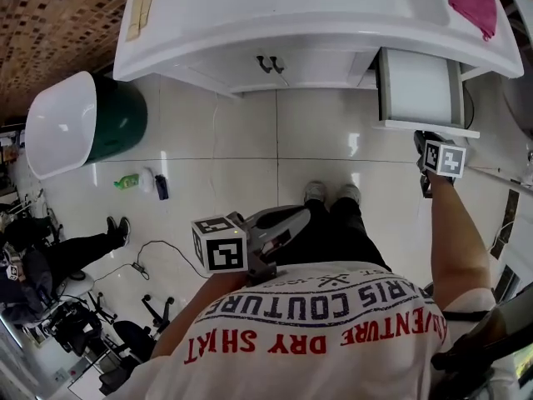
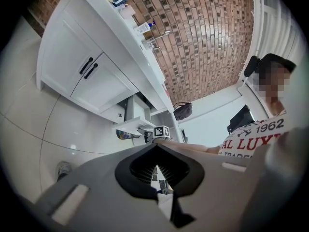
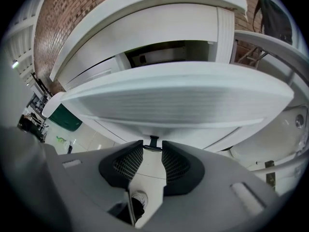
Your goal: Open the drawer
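Observation:
The white vanity drawer (image 1: 416,86) stands pulled out from the cabinet at the upper right of the head view. My right gripper (image 1: 423,140) is at its front panel (image 3: 178,98), pointing steeply down. Its jaws are shut on the small black drawer handle (image 3: 152,143), which sits between the ribbed pads. My left gripper (image 1: 301,212) hangs near my waist, far from the drawer. Its jaws meet at the tips (image 2: 155,148) with nothing between them. The left gripper view shows the open drawer (image 2: 130,126) from the side, with the right gripper's marker cube (image 2: 161,131) at it.
The white vanity (image 1: 250,32) has two closed doors with black handles (image 1: 270,63) and a pink cloth (image 1: 472,2) on top. A white and green tub (image 1: 79,123) stands at the left. A green bottle (image 1: 127,181) and cables lie on the tiled floor. Another person (image 1: 50,257) sits at the lower left.

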A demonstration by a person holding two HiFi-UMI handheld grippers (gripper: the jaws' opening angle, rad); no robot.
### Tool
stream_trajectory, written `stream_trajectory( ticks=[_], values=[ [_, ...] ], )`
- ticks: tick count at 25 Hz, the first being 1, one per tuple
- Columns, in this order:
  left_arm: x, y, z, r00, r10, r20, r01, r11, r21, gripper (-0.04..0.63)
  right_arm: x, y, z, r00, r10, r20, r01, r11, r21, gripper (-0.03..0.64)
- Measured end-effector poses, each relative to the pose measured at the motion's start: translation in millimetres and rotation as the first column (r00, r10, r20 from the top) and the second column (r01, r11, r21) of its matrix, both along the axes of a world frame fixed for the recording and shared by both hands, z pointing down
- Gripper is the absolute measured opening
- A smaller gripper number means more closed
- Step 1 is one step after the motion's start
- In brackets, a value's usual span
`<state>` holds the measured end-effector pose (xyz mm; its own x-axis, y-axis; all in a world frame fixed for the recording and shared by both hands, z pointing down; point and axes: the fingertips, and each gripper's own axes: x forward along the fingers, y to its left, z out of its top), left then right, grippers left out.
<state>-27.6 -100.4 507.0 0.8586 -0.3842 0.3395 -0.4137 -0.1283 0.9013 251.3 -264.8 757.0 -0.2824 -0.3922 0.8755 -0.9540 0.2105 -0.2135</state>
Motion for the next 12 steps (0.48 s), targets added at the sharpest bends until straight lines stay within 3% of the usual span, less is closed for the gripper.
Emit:
stream_trajectory(
  ticks=[12],
  values=[
    [-13.7,14.1,9.1,1.000,-0.008,0.025,0.008,1.000,-0.003,-0.015,0.3,0.9,0.4,0.999,-0.003,-0.034,0.002,1.000,-0.020,0.132]
  ],
)
